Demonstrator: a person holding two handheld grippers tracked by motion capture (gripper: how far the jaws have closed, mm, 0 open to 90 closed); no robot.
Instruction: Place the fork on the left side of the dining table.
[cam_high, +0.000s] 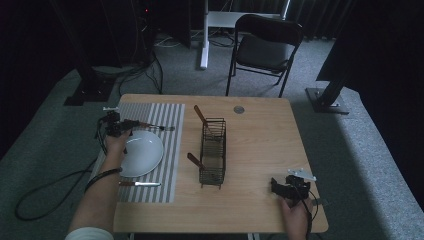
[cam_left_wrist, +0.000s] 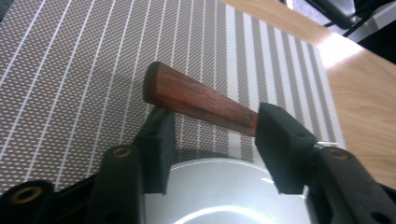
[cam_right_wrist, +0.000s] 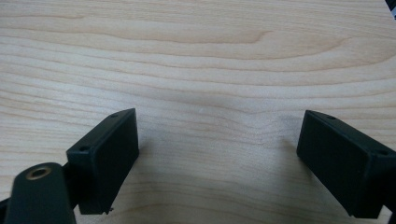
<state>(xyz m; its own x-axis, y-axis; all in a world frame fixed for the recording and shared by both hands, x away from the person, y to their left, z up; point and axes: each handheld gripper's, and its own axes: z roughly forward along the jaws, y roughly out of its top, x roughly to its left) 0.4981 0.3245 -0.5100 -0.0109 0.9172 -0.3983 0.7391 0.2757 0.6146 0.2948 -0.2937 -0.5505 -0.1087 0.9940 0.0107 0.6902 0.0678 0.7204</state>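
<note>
Wooden-handled fork (cam_left_wrist: 201, 102) lies across the left tool (cam_left_wrist: 212, 140), pinched between its jaws above the striped placemat (cam_left_wrist: 93, 70), at the white plate's (cam_high: 145, 152) twelve o'clock, long axis pointing three o'clock. Right tool (cam_right_wrist: 217, 158) rests spread on the counter (cam_right_wrist: 196, 56).

Your left gripper (cam_left_wrist: 212, 140) has its two black jaws around a wooden utensil handle (cam_left_wrist: 198, 99) (reddish-brown, lying crosswise), above the striped placemat (cam_left_wrist: 93, 60), with the white plate's rim (cam_left_wrist: 219, 186) just below.
</note>
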